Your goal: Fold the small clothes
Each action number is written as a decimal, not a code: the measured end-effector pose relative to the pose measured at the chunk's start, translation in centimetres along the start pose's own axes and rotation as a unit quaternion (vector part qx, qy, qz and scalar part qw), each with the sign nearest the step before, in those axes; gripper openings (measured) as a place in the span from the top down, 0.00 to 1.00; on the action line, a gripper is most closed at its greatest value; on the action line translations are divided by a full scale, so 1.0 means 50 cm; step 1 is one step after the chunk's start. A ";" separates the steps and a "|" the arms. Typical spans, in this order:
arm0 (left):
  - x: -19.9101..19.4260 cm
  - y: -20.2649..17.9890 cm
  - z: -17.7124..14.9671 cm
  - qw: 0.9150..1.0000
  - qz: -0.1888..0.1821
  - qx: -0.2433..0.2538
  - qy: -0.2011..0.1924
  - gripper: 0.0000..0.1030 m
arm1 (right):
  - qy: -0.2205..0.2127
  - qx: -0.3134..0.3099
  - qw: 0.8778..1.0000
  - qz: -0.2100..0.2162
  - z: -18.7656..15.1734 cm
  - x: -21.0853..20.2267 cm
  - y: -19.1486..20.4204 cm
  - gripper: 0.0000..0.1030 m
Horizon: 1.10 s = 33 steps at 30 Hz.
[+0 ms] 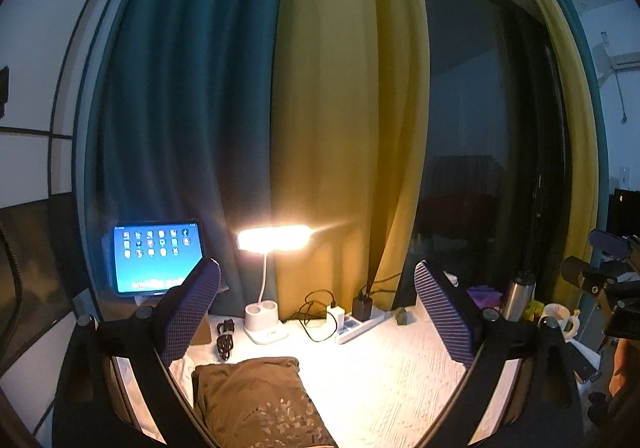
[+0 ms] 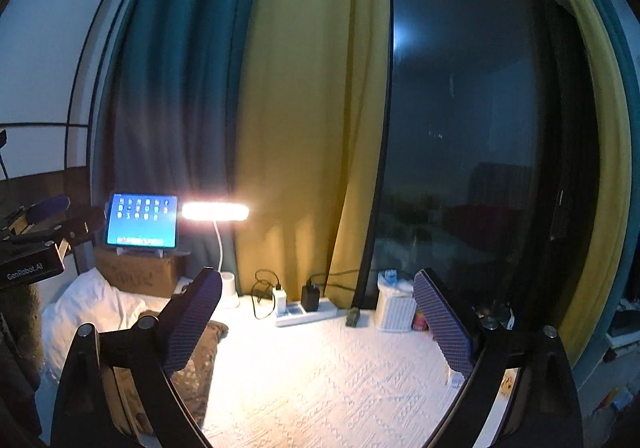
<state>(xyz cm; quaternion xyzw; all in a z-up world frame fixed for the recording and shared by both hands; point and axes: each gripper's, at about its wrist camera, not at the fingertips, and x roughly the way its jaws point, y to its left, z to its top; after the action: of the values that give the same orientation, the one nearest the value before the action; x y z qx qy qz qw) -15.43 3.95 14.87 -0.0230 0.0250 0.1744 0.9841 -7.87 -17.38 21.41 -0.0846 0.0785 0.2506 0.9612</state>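
Note:
A folded brown garment (image 1: pixel 256 400) with a pale speckled print lies on the white textured cover (image 1: pixel 380 368), low in the left wrist view. My left gripper (image 1: pixel 316 272) hangs above and behind it, open, nothing between its purple-padded fingers (image 1: pixel 192 312). In the right wrist view the same garment (image 2: pixel 204 352) lies at the lower left, partly hidden by the left finger (image 2: pixel 192 320). My right gripper (image 2: pixel 318 280) is open and empty above the bare cover (image 2: pixel 320 368). Each gripper's body shows at the edge of the other's view.
At the back edge stand a lit desk lamp (image 1: pixel 274 238), a glowing tablet (image 1: pixel 156 256), a power strip with chargers (image 1: pixel 356 322), a steel bottle (image 1: pixel 518 296) and a mug (image 1: pixel 558 318). A white pillow (image 2: pixel 88 308) and cardboard box (image 2: pixel 136 272) sit left; curtains and a dark window behind.

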 end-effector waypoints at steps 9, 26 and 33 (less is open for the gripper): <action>-0.034 0.026 0.030 1.000 -0.001 -0.013 -0.014 0.05 | -0.036 -0.004 0.999 -0.006 0.045 -0.048 0.009 0.03; -0.013 0.055 0.003 0.999 0.018 -0.029 0.022 0.03 | 0.004 0.005 1.000 0.006 0.013 0.003 0.007 0.01; -0.013 0.045 0.002 0.999 0.017 -0.028 0.023 0.03 | 0.008 0.011 1.000 0.003 0.006 0.012 -0.003 0.01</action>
<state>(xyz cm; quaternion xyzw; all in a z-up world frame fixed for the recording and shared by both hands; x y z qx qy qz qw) -16.80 5.87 14.92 -0.0539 0.0431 0.1915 0.9791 -7.26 -17.17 21.62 -0.0755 0.0895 0.2521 0.9606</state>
